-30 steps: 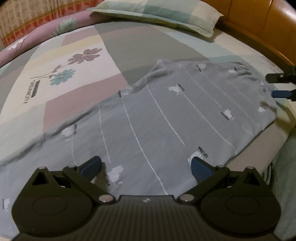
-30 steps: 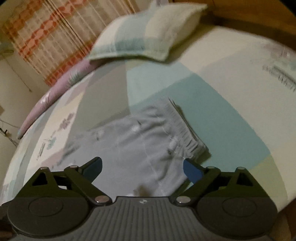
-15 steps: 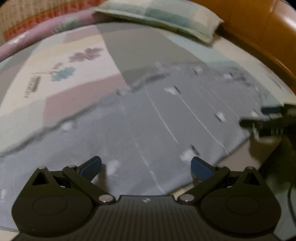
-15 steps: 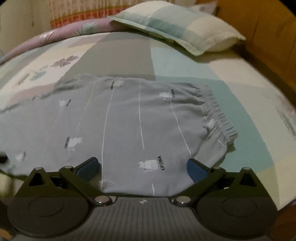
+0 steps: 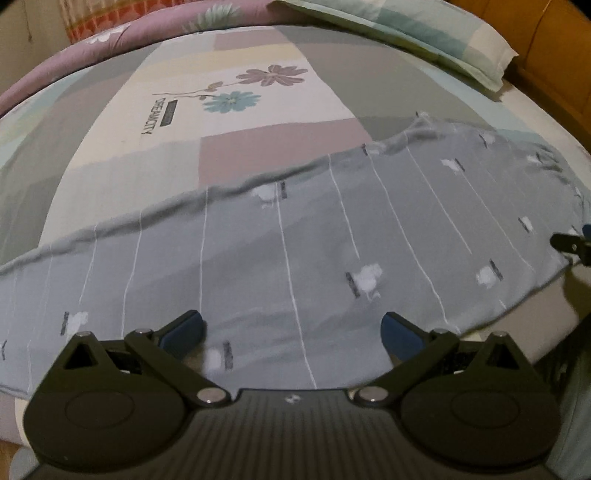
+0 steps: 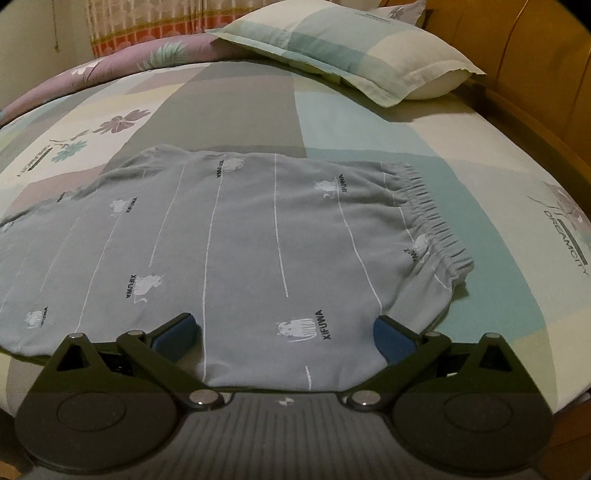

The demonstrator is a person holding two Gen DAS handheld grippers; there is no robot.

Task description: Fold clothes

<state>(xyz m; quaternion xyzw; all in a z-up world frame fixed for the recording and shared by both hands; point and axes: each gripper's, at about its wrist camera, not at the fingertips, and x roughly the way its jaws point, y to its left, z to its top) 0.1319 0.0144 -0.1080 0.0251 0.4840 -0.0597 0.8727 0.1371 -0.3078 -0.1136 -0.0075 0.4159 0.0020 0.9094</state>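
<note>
Grey pyjama trousers [image 5: 351,236] with thin white stripes and small white animal prints lie flat across the near part of the bed. Their gathered elastic waistband [image 6: 432,218] is at the right in the right wrist view, with the legs [image 5: 74,280] running off to the left. My left gripper [image 5: 291,334] hovers open over the leg section near the bed's front edge. Over the seat area beside the waistband, my right gripper [image 6: 282,334] is open too. Neither holds cloth. The right gripper's fingertips [image 5: 570,243] show at the right edge of the left wrist view.
The bed sheet [image 6: 236,99] is a patchwork print with flowers. A checked pillow [image 6: 354,48] lies at the head, against a wooden headboard [image 6: 532,59]. A purple quilt [image 5: 110,48] is rolled along the far side, with a curtain [image 6: 147,22] behind it.
Both grippers have swung and drawn back toward the bed's near edge. The left one now faces the trouser legs further left; the right one settled over the seat. The trousers have not moved.
</note>
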